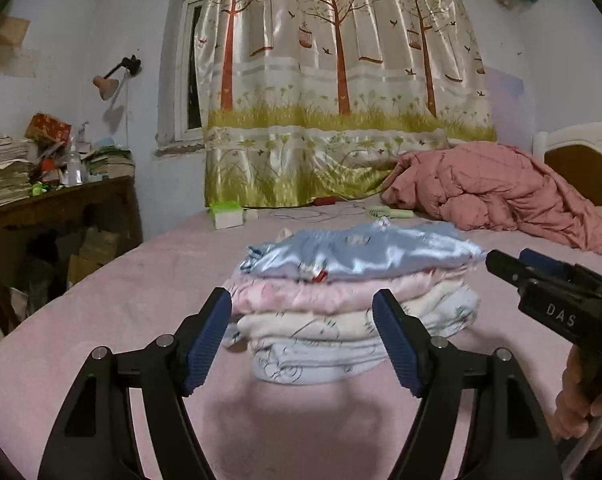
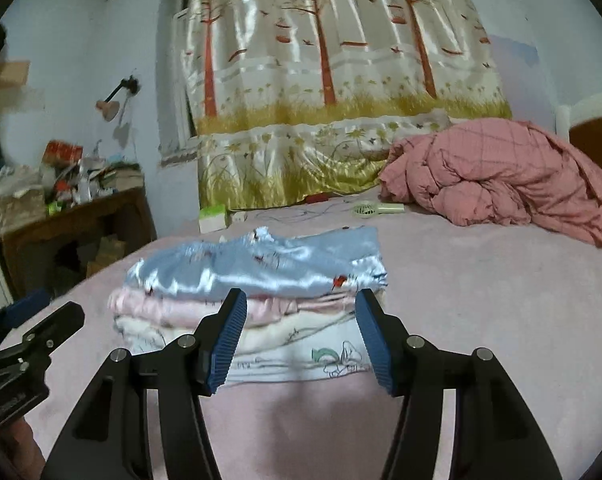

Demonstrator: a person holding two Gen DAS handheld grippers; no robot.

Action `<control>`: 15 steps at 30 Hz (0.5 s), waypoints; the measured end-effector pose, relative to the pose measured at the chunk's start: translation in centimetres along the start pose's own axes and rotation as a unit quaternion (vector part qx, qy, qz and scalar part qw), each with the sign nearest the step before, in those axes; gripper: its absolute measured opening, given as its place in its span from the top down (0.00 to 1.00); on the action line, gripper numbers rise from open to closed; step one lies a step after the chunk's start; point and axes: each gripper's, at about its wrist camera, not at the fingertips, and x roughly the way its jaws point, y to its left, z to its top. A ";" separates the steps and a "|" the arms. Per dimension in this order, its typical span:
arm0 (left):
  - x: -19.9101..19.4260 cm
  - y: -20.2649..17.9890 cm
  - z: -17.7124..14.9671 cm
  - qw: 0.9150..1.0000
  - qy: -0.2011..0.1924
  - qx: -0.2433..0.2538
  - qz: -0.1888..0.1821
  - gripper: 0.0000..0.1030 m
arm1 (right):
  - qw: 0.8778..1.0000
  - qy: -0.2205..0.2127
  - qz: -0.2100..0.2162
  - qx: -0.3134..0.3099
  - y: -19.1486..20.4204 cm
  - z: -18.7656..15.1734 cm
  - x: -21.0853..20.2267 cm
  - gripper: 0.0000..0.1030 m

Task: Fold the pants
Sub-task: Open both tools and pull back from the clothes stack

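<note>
A stack of folded pants lies on the pink bed (image 1: 101,312). On top are shiny light blue pants (image 1: 361,254), also seen in the right wrist view (image 2: 261,268). Under them lie pink pants (image 1: 301,294) and white printed ones (image 1: 321,344). My left gripper (image 1: 303,332) is open and empty, just in front of the stack. My right gripper (image 2: 299,328) is open and empty, also in front of the stack. The right gripper shows at the right edge of the left wrist view (image 1: 541,280); the left gripper shows at the left edge of the right wrist view (image 2: 33,332).
A crumpled pink quilt (image 1: 501,196) lies at the back right of the bed. A green-white box (image 1: 227,214), a red item (image 1: 325,201) and a small green fan (image 1: 385,213) lie behind the stack. A cluttered wooden desk (image 1: 53,208) stands at left.
</note>
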 end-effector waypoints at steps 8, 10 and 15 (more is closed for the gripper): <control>0.9 -0.5 -3.5 1.000 -0.014 0.004 0.012 0.25 | 1.000 0.002 0.005 0.006 -0.3 -3.4 1.5 0.43; 0.4 -1.1 -3.7 0.999 -0.025 0.017 0.016 0.15 | 1.000 -0.002 -0.001 -0.005 0.0 -4.0 1.3 0.36; -1.3 0.0 -3.7 0.998 -0.068 -0.006 0.007 0.00 | 1.000 -0.012 -0.012 -0.025 0.9 -4.4 1.0 0.17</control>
